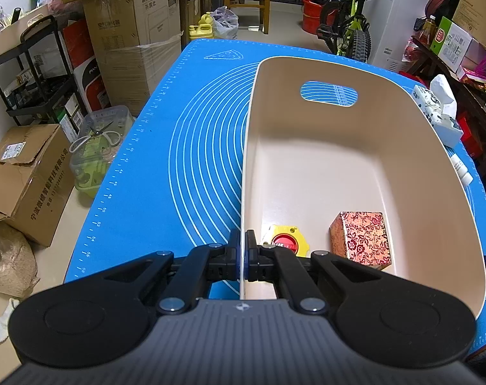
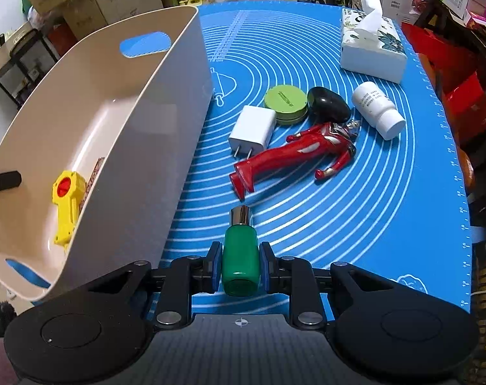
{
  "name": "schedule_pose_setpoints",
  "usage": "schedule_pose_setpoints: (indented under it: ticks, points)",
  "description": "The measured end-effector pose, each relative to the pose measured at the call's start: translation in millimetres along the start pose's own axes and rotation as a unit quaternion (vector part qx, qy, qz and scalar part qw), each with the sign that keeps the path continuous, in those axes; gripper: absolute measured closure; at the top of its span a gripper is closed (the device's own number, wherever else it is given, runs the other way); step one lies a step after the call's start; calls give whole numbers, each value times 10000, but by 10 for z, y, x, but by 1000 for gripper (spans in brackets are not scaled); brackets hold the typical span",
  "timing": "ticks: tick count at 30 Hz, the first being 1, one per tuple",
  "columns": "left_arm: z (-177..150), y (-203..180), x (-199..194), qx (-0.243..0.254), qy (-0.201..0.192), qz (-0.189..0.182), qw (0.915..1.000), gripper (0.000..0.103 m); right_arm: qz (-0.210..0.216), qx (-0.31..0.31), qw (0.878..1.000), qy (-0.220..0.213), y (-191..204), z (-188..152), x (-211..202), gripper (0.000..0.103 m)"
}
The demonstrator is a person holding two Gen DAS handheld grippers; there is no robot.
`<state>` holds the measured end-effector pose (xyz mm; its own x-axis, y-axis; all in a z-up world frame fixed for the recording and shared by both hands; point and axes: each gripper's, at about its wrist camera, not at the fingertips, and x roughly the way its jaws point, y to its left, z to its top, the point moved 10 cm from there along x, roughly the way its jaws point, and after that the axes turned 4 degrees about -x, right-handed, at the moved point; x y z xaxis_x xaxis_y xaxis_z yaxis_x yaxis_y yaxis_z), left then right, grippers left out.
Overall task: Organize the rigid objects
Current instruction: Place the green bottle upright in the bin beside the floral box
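Cluttered storeroom, blue baking mat [image 2: 387, 199] on the table. Your left gripper [image 1: 242, 250] is pinched tight on the near-left rim of the beige bin [image 1: 355, 166]. Inside the bin: yellow tool with red dial [image 2: 66, 199] and a red floral box [image 1: 361, 239]. Your right gripper [image 2: 240, 264] is clamped on the green bottle [image 2: 240, 261], chrome cap pointing away, just right of the bin. Right of the bin on the mat: red hero figure [image 2: 294, 154], white charger [image 2: 251, 128], green round tin [image 2: 286, 102], black oval case [image 2: 329, 104], white pill bottle [image 2: 377, 109], tissue box [image 2: 372, 51].
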<state>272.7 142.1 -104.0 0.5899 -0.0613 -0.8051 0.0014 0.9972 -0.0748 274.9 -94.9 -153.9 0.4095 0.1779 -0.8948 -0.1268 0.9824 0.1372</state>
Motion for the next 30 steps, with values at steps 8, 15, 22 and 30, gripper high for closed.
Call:
schedule_pose_setpoints:
  ticks: [8, 15, 22, 30]
  points:
    - [-6, -15, -4, -3, 4, -10, 10000, 99, -134, -94, 9998, -114, -132, -11, -270, 70]
    - [-4, -7, -3, -5, 5, -9, 10000, 99, -203, -29, 9980, -598, -181, 163, -662, 70]
    - [-11, -8, -4, 7, 6, 3, 10000, 99, -51, -149, 9910, -1328, 35, 567, -1053, 70]
    - [-24, -7, -3, 21, 10, 14, 10000, 99, 342, -318, 9847, -1676, 523, 878, -1002, 70]
